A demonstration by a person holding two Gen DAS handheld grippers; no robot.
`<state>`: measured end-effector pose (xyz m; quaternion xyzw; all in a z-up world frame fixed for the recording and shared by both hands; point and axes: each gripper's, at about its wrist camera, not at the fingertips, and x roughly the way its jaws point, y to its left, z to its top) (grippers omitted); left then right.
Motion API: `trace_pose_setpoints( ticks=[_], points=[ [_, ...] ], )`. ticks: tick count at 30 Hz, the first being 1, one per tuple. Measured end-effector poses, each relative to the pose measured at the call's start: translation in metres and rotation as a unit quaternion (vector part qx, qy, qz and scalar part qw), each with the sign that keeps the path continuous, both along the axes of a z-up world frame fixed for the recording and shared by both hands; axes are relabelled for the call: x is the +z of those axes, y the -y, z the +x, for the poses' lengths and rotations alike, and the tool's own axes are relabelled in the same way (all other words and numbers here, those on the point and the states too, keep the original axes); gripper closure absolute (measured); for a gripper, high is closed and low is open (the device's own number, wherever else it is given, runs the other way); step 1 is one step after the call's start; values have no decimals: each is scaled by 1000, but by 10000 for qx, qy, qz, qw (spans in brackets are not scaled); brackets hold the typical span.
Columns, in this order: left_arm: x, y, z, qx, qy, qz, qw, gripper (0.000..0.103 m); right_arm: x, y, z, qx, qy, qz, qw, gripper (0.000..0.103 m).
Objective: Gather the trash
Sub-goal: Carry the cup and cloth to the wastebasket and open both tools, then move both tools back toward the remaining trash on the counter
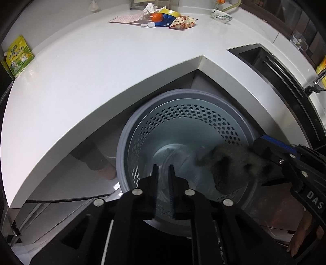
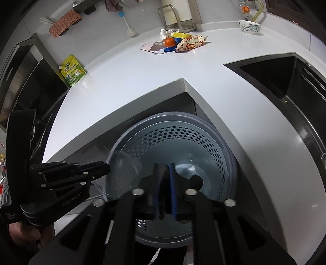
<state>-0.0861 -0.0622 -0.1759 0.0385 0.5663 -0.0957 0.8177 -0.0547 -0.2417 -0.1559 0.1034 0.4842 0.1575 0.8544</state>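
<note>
Hanging over the grey perforated trash bin (image 1: 183, 130) that sits below the white counter's (image 1: 101, 67) inner corner, our left gripper (image 1: 163, 171) pinches a clear, blurred plastic item (image 2: 122, 173) above the rim. Our right gripper (image 2: 165, 171) is clenched on a dark, blurred scrap (image 1: 230, 163) over the bin's mouth. More trash waits far back on the counter: a snack wrapper (image 1: 183, 22), an orange piece (image 1: 156, 17) and crumpled paper (image 1: 149, 7).

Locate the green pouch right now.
The green pouch stands at the far left edge of the white counter, well left of the trash pile, in both wrist views.
</note>
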Motion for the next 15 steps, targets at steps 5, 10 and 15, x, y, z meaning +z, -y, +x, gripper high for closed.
trace_pose_setpoints(
  ticks=[5,10,15],
  points=[
    [4,-3,-2,94,110,20,9999,48,1,3,0,-20,18,12,10000,77],
    [8,-4,0,123,124,33,9998,48,2,5,1,-34,6,46,10000,77],
    [18,-6,4,170,197,45,9997,48,8,7,-1,-9,40,77,10000,75]
  ],
)
